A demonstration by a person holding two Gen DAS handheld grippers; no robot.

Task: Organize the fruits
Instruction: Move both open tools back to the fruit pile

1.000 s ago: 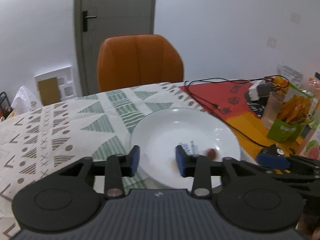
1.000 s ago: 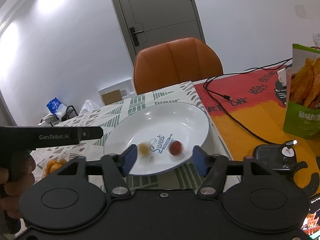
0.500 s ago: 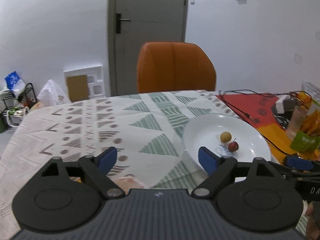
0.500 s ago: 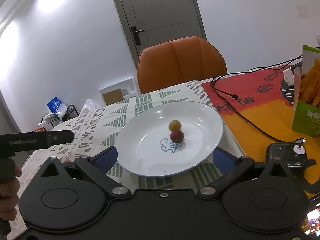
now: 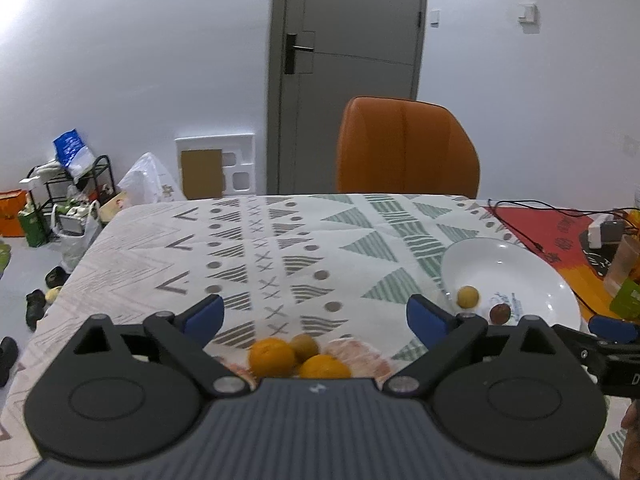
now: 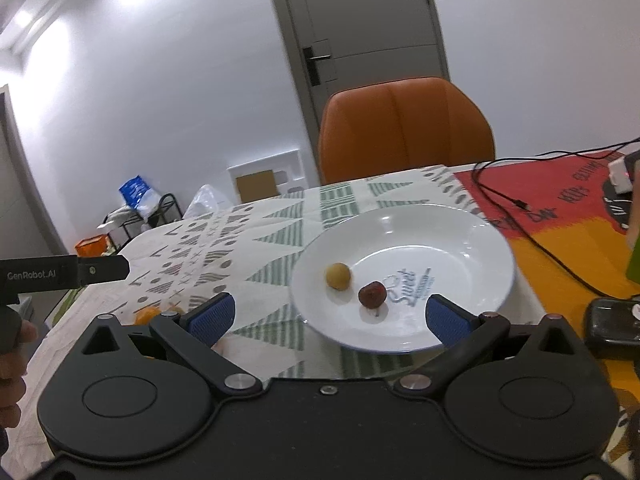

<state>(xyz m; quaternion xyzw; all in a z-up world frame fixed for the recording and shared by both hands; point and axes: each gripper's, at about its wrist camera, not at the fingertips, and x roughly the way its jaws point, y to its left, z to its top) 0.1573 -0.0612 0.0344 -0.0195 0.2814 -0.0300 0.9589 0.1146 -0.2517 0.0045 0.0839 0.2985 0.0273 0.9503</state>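
On the bench [image 5: 280,240]: a cloth with grey and green triangle, dot and cross patterns covers the top; a red and orange cloth lies at its right side.
Left hand-held gripper [image 5: 315,316]: jaws spread wide, nothing between the blue pads; it hangs above the loose fruit at the near edge of the bench.
Right hand-held gripper [image 6: 330,312]: jaws spread wide, nothing gripped; it is aimed at the near rim of the plate, with its right pad over the rim.
White plate [image 6: 472,240]: sits on the patterned cloth, just beside the red and orange cloth; blue lettering is printed in its well.
Yellow fruit [image 6: 338,276]: small and round, lying in the left part of the plate.
Red fruit [image 6: 372,294]: small and dark, lying in the plate just right of the yellow fruit, near it but apart.
Loose fruit: two oranges [image 5: 272,357] and a small brown fruit [image 5: 305,345] lie touching one another on the bench, left of the plate and well apart from it, beside a pale pink patch whose nature cannot be told.
Black cable [image 6: 532,236]: runs across the red and orange cloth, right of the plate.
Orange chair [image 5: 406,146]: stands at the far side of the bench.
Grey door [image 5: 352,60]: closed, behind the chair.
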